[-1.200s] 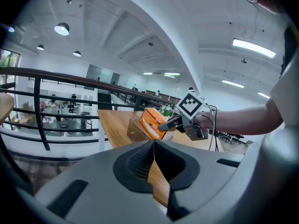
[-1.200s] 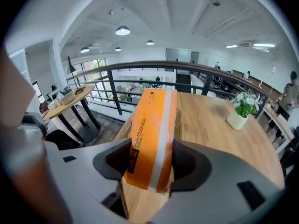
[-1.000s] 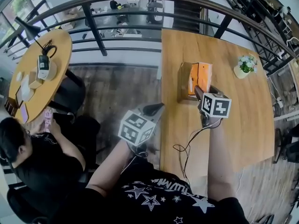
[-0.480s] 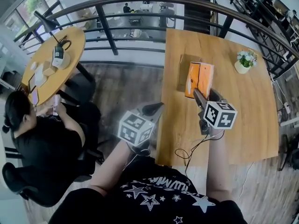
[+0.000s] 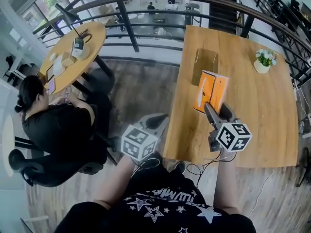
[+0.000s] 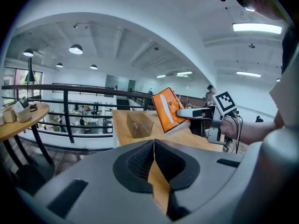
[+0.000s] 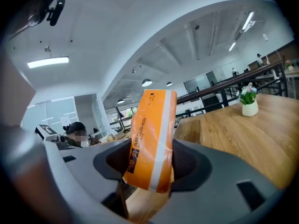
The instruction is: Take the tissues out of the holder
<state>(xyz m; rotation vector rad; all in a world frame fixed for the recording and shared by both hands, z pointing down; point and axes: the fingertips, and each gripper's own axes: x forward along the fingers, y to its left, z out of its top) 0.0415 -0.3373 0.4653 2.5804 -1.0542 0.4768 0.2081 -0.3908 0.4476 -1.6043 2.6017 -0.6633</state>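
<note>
My right gripper point(image 5: 217, 108) is shut on an orange tissue pack point(image 5: 210, 91) and holds it above the wooden table point(image 5: 262, 115), on the near side of the holder. In the right gripper view the tissue pack point(image 7: 152, 139) stands upright between the two pads, gripped at its lower end. The holder point(image 5: 205, 65), a clear brownish box, stands empty farther back on the table; the left gripper view has the holder point(image 6: 139, 124) left of the pack point(image 6: 169, 108). My left gripper point(image 5: 158, 120) hangs off the table's left edge, shut, with nothing in it point(image 6: 154, 146).
A small potted plant point(image 5: 265, 60) stands at the table's far right. A black railing point(image 5: 146, 21) runs behind the table. To the left a person point(image 5: 53, 125) sits at a round table point(image 5: 92, 40). A cable point(image 5: 199, 169) trails over the table's near edge.
The tissue pack has come out of the holder and moved toward me in the right gripper. The holder is left empty. The left gripper stayed put.
</note>
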